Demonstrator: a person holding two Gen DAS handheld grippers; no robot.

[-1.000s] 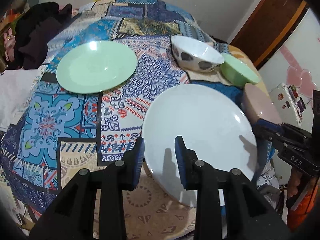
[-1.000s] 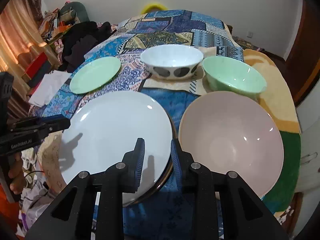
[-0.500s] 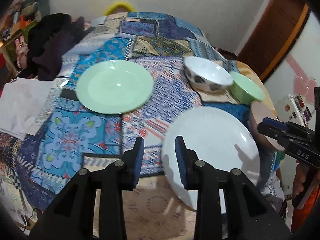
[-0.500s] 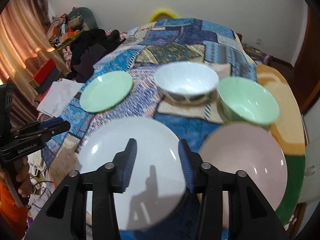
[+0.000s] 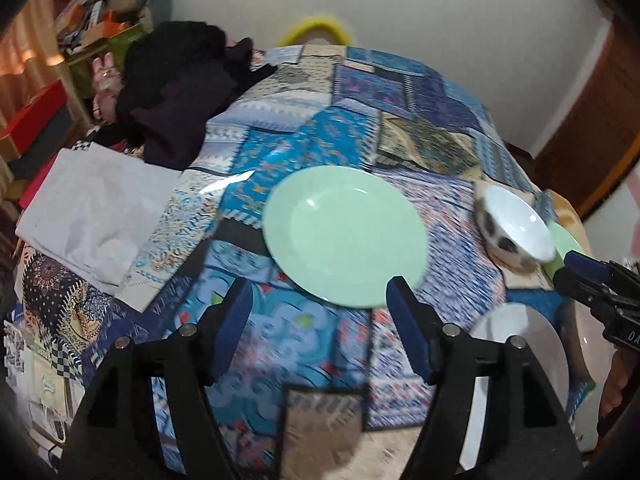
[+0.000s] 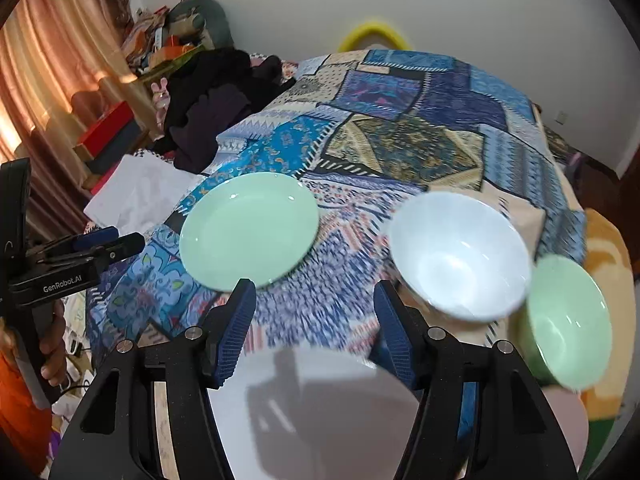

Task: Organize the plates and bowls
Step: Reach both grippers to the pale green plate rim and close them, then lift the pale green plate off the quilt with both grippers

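left gripper (image 5: 320,328) jaws just opening, nothing between | right gripper (image 6: 314,330) likewise, empty | green plate (image 5: 346,236) mid-frame, white bowl (image 6: 460,256) right | risk: thin plate rim slips when pinched, flat on patchwork cloth (image 5: 400,120)

The tabletop (image 6: 400,148) is covered with a patchwork cloth in blue, tan and dark patterned panels. Lying directly on it: a green plate (image 6: 248,228) at left centre; a white bowl (image 6: 460,256) with dark spots on its outer wall, to the right of the plate; a green bowl (image 6: 568,320) just beside the white bowl; a white plate (image 6: 312,412) at the near edge; a pink bowl (image 6: 568,428) at the near right, mostly hidden.
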